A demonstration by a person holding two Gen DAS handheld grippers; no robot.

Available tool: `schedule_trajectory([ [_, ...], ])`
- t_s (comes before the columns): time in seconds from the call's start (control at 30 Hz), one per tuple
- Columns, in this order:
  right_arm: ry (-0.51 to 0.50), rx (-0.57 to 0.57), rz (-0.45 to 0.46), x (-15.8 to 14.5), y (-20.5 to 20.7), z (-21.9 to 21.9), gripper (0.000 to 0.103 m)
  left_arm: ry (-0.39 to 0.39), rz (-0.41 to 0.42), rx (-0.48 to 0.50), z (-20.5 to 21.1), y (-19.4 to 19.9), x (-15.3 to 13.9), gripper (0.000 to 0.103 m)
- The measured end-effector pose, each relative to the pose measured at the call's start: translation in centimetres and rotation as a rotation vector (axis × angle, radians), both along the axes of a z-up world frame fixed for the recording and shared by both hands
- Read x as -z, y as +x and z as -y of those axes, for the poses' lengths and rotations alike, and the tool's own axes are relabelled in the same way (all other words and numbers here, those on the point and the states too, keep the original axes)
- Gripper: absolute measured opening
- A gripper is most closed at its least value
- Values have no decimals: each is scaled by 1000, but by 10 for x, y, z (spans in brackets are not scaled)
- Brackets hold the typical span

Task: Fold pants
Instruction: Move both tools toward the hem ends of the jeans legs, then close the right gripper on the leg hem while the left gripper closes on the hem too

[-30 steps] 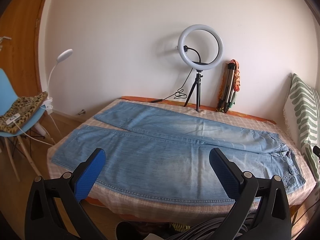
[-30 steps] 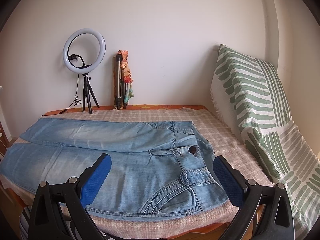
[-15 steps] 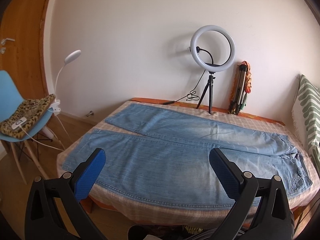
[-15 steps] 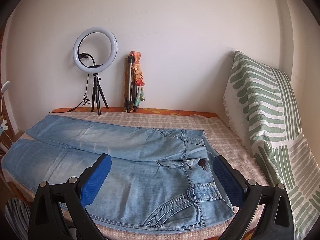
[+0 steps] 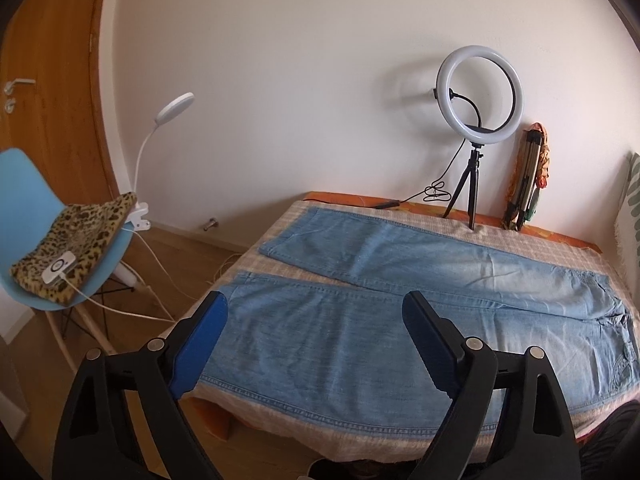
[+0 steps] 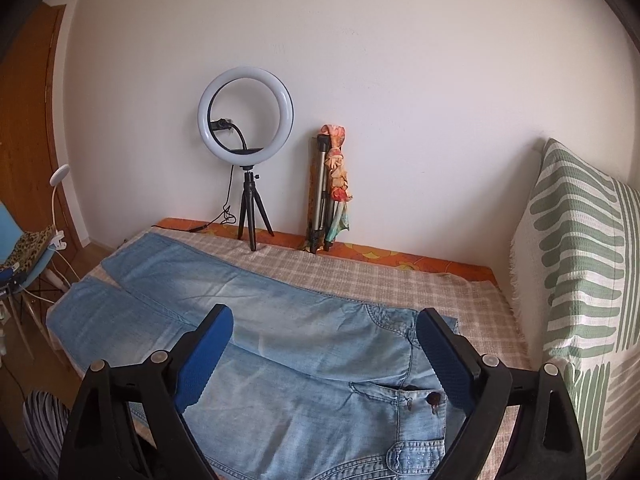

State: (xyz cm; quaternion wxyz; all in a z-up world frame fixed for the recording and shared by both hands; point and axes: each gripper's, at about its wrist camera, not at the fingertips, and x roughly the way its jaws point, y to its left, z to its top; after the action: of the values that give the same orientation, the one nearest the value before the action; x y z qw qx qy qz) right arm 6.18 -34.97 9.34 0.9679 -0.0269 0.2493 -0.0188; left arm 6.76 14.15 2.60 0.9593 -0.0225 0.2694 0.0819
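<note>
The left gripper point(image 5: 316, 320) hovers with blue-padded fingers spread wide over the leg ends of the faded light-blue denim pants point(image 5: 400, 320). These lie flat and unfolded on the checked beige bedcover point(image 6: 400, 284), legs parted, buttoned waist rightward. There the right gripper point(image 6: 324, 334) also gapes, holding nothing.

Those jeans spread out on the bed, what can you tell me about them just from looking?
The jeans are light blue, faded denim, paler along the thighs. They lie flat and unfolded on a checked bed cover, the two legs spread apart in a narrow V toward the foot end, waist toward the striped pillow. A dark button, a front pocket and stitched hems and seams show. A few soft creases cross the far leg. Neither the left gripper nor the right gripper touches them; both are open.
</note>
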Motion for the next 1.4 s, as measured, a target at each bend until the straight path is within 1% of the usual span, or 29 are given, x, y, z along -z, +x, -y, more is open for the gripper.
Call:
schedule_trajectory([
  [0.1,-20,-49,-12,-22,22,-4,90,4,-7,-8,-15,16,-6,86],
  [0.2,-24,-97,-23,-42,51,-8,90,-4,-20,-3,-27,34,-12,79],
  [0.27,-21,-128,-38,-50,73,-13,90,-10,-34,5,-34,49,-14,78],
  [0.33,-13,-164,-60,-53,100,-19,87,-17,-53,5,-40,67,-15,78],
  [0.43,-7,-207,-99,-46,143,-30,87,0,-80,11,-43,94,-14,78],
  [0.47,-10,-213,-110,-40,156,-34,87,2,-89,14,-44,104,-12,78],
  [0.53,-12,-239,-145,-24,186,-42,83,-16,-114,24,-46,124,-8,78],
  [0.6,-9,-267,-187,-3,214,-50,80,-37,-140,35,-46,146,-1,78],
  [0.73,-12,-304,-265,44,266,-65,79,-38,-200,66,-38,192,16,78],
  [0.83,-38,-320,-326,84,302,-73,78,-52,-241,92,-29,225,34,78],
  [0.9,-47,-339,-367,109,322,-79,73,-76,-272,101,-25,246,47,77],
  [1.0,-36,-369,-429,143,351,-84,67,-89,-310,117,-16,271,69,76],
  [1.07,-35,-388,-466,163,367,-86,66,-100,-342,133,-11,286,84,76],
  [1.17,-16,-403,-501,184,386,-85,66,-119,-384,139,-4,303,105,76],
  [1.4,-15,-444,-568,212,409,-83,66,-121,-444,151,10,332,142,76],
])
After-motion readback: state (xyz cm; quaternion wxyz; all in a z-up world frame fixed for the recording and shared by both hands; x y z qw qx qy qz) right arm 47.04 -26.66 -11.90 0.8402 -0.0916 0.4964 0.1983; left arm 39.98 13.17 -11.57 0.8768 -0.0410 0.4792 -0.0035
